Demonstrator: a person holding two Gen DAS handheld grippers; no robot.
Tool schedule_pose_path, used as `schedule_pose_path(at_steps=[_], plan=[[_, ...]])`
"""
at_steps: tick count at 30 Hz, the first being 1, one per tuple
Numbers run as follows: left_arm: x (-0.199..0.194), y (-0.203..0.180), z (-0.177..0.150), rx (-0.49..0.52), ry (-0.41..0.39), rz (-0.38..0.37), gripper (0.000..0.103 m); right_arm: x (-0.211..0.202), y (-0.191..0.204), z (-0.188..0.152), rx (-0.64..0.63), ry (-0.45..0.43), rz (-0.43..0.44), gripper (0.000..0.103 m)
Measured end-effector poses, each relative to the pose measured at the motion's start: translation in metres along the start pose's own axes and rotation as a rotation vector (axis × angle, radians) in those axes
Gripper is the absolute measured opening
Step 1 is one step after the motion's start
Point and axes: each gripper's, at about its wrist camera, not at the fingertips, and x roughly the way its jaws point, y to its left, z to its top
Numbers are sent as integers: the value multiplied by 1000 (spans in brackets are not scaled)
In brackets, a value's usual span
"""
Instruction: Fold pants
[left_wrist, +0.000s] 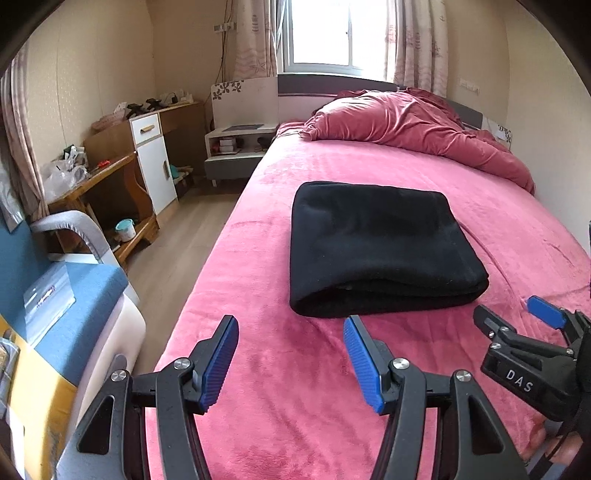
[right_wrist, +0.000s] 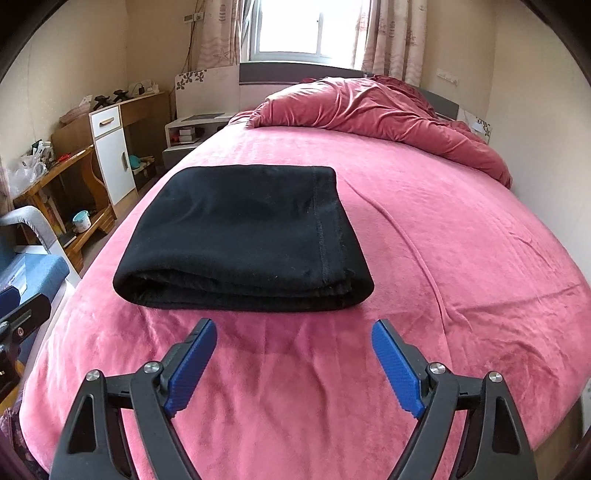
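Pants (right_wrist: 243, 236) lay folded in a stack on the bed (right_wrist: 443, 258) | left hand-held gripper (left_wrist: 291, 358) and right hand-held gripper (right_wrist: 293, 365) were held open, empty, just short | folding judged done; only withdrawal or tidying was called for.

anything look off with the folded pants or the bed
Nothing stands out. The black pants lie folded in a tidy stack on the pink bedspread, edges roughly aligned. Only the red duvet is bunched up near the headboard.
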Motion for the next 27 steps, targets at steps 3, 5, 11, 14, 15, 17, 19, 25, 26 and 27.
schedule_pose_path(at_steps=[3, 5, 11, 14, 15, 17, 19, 25, 26, 27], plan=[[1, 1, 0, -14, 13, -13, 61, -1, 0, 0, -1, -4, -1, 86], [2, 1, 0, -13, 13, -10, 61, -2, 1, 0, -4, -7, -1, 87], [3, 4, 0, -20, 18, -11, 61, -3, 3, 0, -8, -7, 2, 87], [3, 4, 0, -20, 20, -10, 61, -3, 3, 0, -9, -8, 3, 87], [3, 4, -1, -21, 19, -10, 61, -3, 3, 0, -8, -8, 2, 87], [3, 4, -1, -23, 20, -13, 61, -4, 3, 1, -7, -9, 2, 87], [3, 4, -1, -24, 18, -10, 61, -4, 3, 1, -7, -10, 2, 87], [1, 4, -2, -25, 15, -5, 61, -5, 5, 0, -13, -13, 4, 87], [0, 4, -2, -25, 14, -6, 61, -5, 5, 0, -15, -14, 2, 87], [0, 5, -2, -26, 13, -5, 61, -5, 5, 1, -15, -16, 3, 87]])
